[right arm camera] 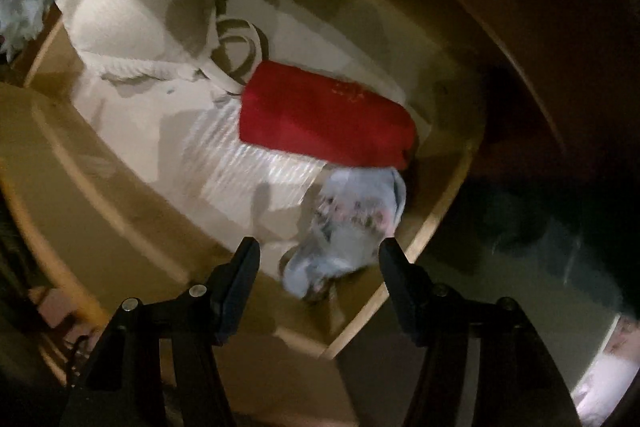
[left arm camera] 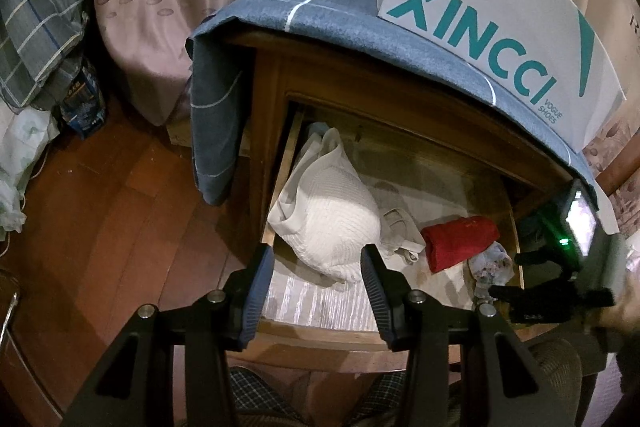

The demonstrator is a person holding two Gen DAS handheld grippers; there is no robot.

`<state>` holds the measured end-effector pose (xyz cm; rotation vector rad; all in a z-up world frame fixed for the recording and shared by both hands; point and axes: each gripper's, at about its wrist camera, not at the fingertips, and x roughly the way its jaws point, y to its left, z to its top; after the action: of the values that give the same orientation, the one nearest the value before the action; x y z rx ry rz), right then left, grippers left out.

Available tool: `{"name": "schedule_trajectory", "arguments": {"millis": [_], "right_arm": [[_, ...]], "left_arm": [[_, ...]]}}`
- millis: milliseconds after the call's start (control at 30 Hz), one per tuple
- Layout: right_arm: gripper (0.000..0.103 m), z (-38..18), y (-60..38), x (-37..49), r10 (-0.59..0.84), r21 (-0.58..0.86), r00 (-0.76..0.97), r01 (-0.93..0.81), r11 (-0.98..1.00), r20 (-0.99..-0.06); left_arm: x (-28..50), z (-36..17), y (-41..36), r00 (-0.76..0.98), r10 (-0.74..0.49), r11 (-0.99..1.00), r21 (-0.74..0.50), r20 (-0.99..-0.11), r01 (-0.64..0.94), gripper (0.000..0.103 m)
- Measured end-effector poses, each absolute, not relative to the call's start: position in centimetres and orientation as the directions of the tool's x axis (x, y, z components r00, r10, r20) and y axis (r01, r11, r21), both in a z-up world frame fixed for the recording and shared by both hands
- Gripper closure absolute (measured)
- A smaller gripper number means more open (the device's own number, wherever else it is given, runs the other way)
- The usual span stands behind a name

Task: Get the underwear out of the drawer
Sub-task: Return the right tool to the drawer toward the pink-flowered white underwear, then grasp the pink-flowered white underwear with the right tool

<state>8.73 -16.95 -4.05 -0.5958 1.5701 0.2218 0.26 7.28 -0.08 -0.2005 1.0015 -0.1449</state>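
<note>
Your right tongs point steeply down into the open drawer, spread with nothing pinched, straddling the floral underwear at its front corner beside the red folded cloth, probably lining up a grab. Your left tongs hover spread and empty above the white bra.

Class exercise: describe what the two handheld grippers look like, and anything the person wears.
Both grippers, left and right, have black angular frames with silver bolts. The left fingers carry ribbed blue-grey pads. The person wears checked trousers.
</note>
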Motion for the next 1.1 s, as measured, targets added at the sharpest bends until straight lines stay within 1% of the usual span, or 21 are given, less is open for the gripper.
{"name": "schedule_trajectory", "arguments": {"millis": [133,267,567,600,667,733,767,833,900,1033,1067,1100], "right_arm": [[0.044,-6.1,-16.7,9.2,-0.309,-0.274,0.029,-0.548,0.791,-0.951],[0.043,-7.5,-16.8,9.6,-0.343,-0.292,0.020,-0.576,0.764,-0.939],[0.042,-10.1,-17.0,10.7,-0.340,-0.247,-0.031,-0.625,0.741,-0.940],[0.039,-10.2,-16.9,10.9,-0.341,-0.250,-0.026,-0.630,0.735,-0.940],[0.039,-10.3,-16.8,11.3,-0.336,-0.244,-0.027,-0.633,0.735,-0.941],[0.042,-10.3,-16.2,11.1,-0.317,-0.216,-0.054,-0.625,0.750,-0.947],[0.046,-10.5,-16.1,11.1,-0.312,-0.211,-0.054,-0.626,0.751,-0.949],[0.049,-10.4,-16.4,11.2,-0.296,-0.199,-0.059,-0.616,0.762,-0.953],[0.066,-10.2,-16.5,11.1,-0.250,-0.155,-0.083,-0.590,0.792,-0.965],[0.071,-10.1,-16.9,10.0,-0.237,-0.152,-0.080,-0.567,0.810,-0.968],[0.075,-10.0,-16.9,9.9,-0.240,-0.157,-0.077,-0.561,0.812,-0.968],[0.077,-9.7,-16.8,9.8,-0.240,-0.165,-0.066,-0.551,0.818,-0.969]], "left_arm": [[0.3,-0.1,7.3,0.531,-0.212,0.972,-0.233,-0.820,0.029,0.057],[0.3,-0.3,7.3,0.528,-0.215,0.971,-0.237,-0.821,0.028,0.057],[0.3,-0.4,7.4,0.524,-0.211,0.972,-0.233,-0.825,0.025,0.057],[0.4,-0.5,7.4,0.523,-0.210,0.973,-0.231,-0.826,0.026,0.057],[0.4,-0.5,7.4,0.522,-0.206,0.973,-0.228,-0.828,0.024,0.057],[0.4,-0.6,7.3,0.520,-0.204,0.974,-0.224,-0.830,0.024,0.057],[0.4,-0.6,7.4,0.520,-0.202,0.975,-0.222,-0.830,0.024,0.057],[0.4,-0.6,7.4,0.518,-0.202,0.975,-0.223,-0.831,0.024,0.057],[0.4,-0.6,7.4,0.517,-0.201,0.975,-0.221,-0.832,0.023,0.057],[0.4,-0.6,7.4,0.517,-0.201,0.975,-0.220,-0.832,0.025,0.057],[0.4,-0.6,7.4,0.517,-0.201,0.975,-0.220,-0.832,0.025,0.057],[0.4,-0.6,7.5,0.515,-0.204,0.974,-0.224,-0.833,0.024,0.057]]}}
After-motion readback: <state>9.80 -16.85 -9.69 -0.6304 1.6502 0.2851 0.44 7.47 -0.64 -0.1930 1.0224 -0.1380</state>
